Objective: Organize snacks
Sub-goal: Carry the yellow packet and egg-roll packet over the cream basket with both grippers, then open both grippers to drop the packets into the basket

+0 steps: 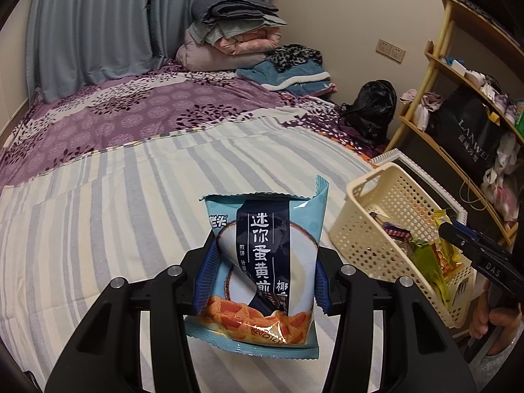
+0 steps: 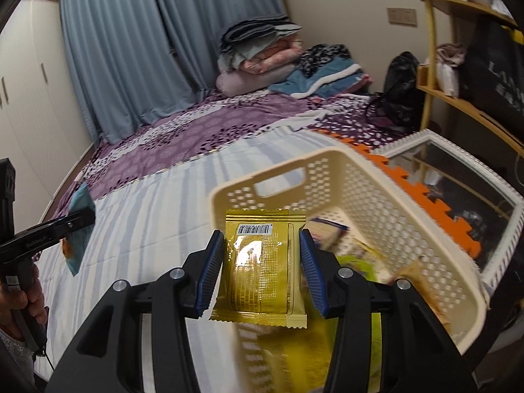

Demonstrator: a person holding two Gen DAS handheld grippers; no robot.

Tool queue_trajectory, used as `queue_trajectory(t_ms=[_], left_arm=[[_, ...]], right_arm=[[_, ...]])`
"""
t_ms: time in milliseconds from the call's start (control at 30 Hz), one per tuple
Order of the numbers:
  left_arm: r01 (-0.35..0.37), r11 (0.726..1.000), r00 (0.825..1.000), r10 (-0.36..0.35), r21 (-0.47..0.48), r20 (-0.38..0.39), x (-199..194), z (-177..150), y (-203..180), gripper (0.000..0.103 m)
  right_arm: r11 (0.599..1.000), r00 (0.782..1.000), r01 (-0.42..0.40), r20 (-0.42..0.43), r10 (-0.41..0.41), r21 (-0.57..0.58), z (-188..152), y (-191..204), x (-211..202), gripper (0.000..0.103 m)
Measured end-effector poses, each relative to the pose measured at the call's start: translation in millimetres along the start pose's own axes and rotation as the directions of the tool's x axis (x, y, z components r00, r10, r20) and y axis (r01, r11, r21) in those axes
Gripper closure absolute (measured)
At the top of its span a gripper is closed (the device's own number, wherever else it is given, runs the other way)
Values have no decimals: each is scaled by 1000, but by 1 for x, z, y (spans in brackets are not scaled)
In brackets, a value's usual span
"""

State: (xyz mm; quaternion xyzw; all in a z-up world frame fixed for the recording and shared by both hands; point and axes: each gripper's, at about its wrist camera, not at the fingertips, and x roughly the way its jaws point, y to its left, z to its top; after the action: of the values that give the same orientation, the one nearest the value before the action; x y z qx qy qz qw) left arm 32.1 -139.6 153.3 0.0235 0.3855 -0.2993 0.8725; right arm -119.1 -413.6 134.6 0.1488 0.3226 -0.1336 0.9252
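My left gripper [image 1: 262, 278] is shut on a light blue snack packet [image 1: 265, 262] with a dark label, held upright above the striped bed sheet [image 1: 114, 213]. To its right stands a cream perforated basket [image 1: 376, 216] with several snack packets inside. My right gripper [image 2: 262, 271] is shut on a gold snack packet [image 2: 262, 268], barcode side up, held over the near end of the cream basket [image 2: 376, 180]. In the right wrist view the left gripper [image 2: 78, 222] shows at the far left with the blue packet [image 2: 78, 229]. The right gripper [image 1: 445, 229] appears over the basket in the left wrist view.
Folded blankets and clothes [image 1: 235, 32] are piled at the bed's far end beside blue curtains [image 1: 98, 16]. A black bag [image 1: 373, 108] sits by the wall. A curved wooden shelf [image 1: 458, 114] stands at the right. A white-framed mirror [image 2: 458, 177] lies behind the basket.
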Motion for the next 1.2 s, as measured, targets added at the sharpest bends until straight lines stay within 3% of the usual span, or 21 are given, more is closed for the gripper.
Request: queue_trajectory(t_ms=[233, 300, 367, 700, 1033, 1200], left_arm=[[41, 998, 999, -41, 51, -3, 1, 4, -37, 52], [57, 997, 998, -56, 60, -11, 4, 4, -47, 52], [66, 995, 998, -65, 77, -21, 8, 5, -58, 52], [141, 980, 989, -134, 143, -60, 25, 8, -110, 52], [264, 954, 962, -252, 141, -102, 53, 8, -160, 52], [306, 947, 949, -295, 95, -115, 74, 12, -180, 52]], right_arm=[[993, 999, 35, -33, -32, 112, -11, -44, -3, 53], [990, 999, 37, -41, -31, 137, -15, -55, -4, 43], [988, 998, 44, -42, -38, 149, -17, -60, -6, 39], [983, 999, 50, -26, -46, 176, -21, -76, -13, 37], [986, 999, 42, -13, -40, 161, -23, -80, -18, 36], [987, 998, 55, -29, -52, 150, -21, -86, -18, 36]])
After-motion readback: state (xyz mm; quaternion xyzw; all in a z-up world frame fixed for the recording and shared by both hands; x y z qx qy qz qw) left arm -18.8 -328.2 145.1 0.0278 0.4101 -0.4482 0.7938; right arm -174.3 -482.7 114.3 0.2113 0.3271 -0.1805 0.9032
